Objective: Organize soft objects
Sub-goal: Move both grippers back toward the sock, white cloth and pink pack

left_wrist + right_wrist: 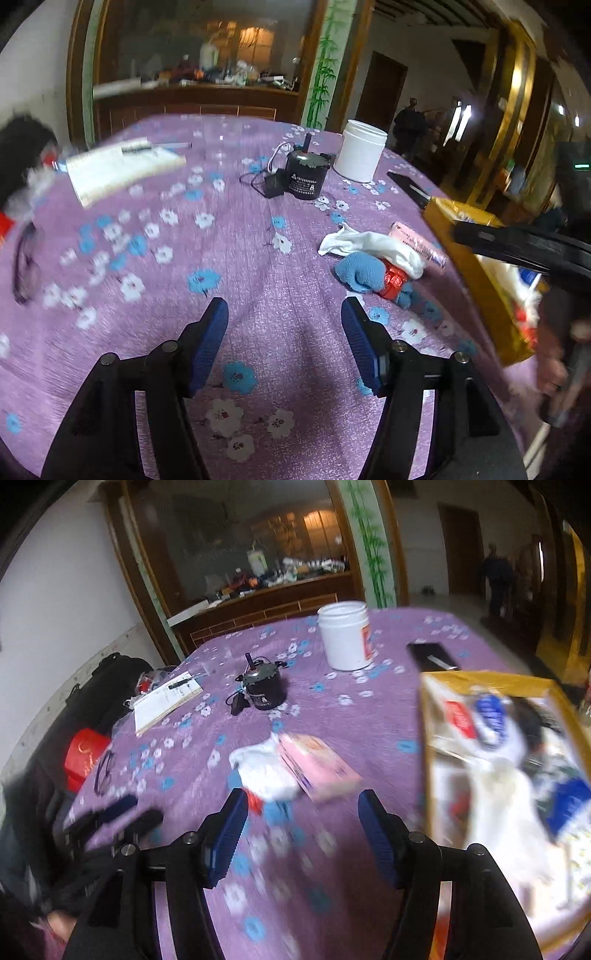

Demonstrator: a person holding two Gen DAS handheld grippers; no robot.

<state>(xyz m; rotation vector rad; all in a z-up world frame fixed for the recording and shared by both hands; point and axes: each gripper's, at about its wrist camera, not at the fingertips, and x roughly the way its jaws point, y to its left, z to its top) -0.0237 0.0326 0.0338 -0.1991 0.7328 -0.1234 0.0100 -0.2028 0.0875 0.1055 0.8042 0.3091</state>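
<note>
I held both tongs, left gripper (284, 345) and right gripper (303, 836), wide and empty; the white cloth (373, 247) and blue sock (360, 275) lay ahead-right of my left one, beside the yellow box (428, 746).

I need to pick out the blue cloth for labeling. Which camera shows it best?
The left wrist view: the blue cloth lies sharp and unobstructed beside the white cloth. In the right wrist view it is motion-blurred and mostly hidden behind the gripper finger.
</note>
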